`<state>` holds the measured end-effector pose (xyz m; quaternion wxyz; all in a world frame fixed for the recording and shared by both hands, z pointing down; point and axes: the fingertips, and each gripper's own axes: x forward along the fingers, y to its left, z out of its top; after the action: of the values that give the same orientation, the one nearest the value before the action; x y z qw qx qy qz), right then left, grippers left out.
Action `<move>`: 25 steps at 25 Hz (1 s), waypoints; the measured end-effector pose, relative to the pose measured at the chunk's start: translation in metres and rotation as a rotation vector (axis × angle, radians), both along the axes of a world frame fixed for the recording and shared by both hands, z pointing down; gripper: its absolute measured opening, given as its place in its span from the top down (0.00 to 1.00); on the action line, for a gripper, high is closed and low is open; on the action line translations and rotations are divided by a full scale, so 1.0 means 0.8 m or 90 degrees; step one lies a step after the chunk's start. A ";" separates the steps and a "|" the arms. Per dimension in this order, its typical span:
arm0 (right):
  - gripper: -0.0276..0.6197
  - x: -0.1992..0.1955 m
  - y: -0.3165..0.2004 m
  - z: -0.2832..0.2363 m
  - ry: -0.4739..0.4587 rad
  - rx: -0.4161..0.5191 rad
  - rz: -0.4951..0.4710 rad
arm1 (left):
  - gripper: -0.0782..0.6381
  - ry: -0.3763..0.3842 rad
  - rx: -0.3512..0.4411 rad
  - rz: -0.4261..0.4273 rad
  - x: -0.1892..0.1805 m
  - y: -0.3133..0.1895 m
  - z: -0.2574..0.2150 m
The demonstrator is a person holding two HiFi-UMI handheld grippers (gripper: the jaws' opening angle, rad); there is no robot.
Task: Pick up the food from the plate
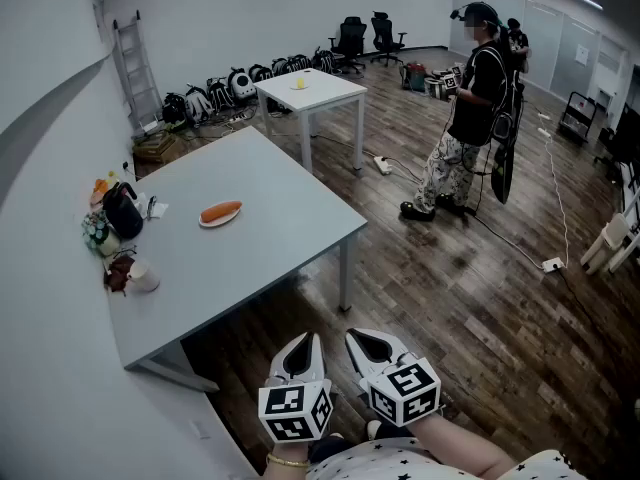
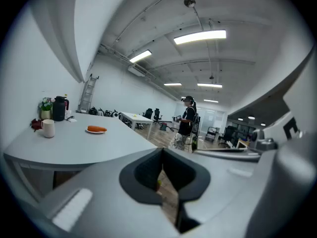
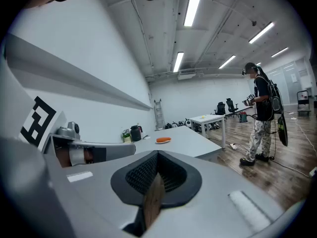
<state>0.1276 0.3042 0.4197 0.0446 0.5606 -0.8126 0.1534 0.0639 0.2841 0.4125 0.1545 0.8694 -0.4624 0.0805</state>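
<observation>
Two tools, two tables, one plate, one piece of food.

One left tool (image 1: pixel 303 353) and one right tool (image 1: pixel 372 346) show at the bottom of the head view. The grey tabletop (image 1: pixel 260 248) carries one plate (image 1: pixel 207 224) with one orange piece of food (image 1: pixel 221 211) near its middle. Along its wall edge are one black jug (image 1: pixel 122 211), one white cup (image 1: pixel 143 278) and a cluster of small items too small to count. Beyond its far corner stands one white table (image 1: pixel 325 96) bearing one small yellow thing (image 1: pixel 299 83). There is also one ladder (image 1: pixel 135 68), two office chairs (image 1: pixel 350 38) and one person (image 1: pixel 470 118) in clear view. The bags (image 1: pixel 240 83) by the far wall are too crowded to count.
</observation>
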 end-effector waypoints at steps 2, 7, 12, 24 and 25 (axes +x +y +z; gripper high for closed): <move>0.96 -0.010 -0.005 0.001 0.002 -0.002 -0.002 | 0.88 0.002 -0.002 -0.004 -0.011 -0.004 0.002; 0.96 -0.037 -0.011 0.006 -0.002 -0.002 -0.005 | 0.88 0.011 -0.007 -0.019 -0.041 -0.007 0.008; 0.96 -0.070 -0.026 0.016 -0.001 -0.009 -0.022 | 0.88 0.007 -0.020 -0.046 -0.081 -0.022 0.024; 0.96 -0.101 -0.157 0.014 -0.021 0.007 -0.089 | 0.88 0.005 -0.016 -0.117 -0.116 -0.137 0.028; 0.96 -0.097 -0.175 0.012 -0.023 0.009 -0.092 | 0.88 0.001 -0.011 -0.118 -0.112 -0.153 0.026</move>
<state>0.0502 0.1645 0.4292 0.0371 0.4977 -0.8527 0.1542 -0.0255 0.1618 0.4329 0.1694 0.8218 -0.5397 0.0692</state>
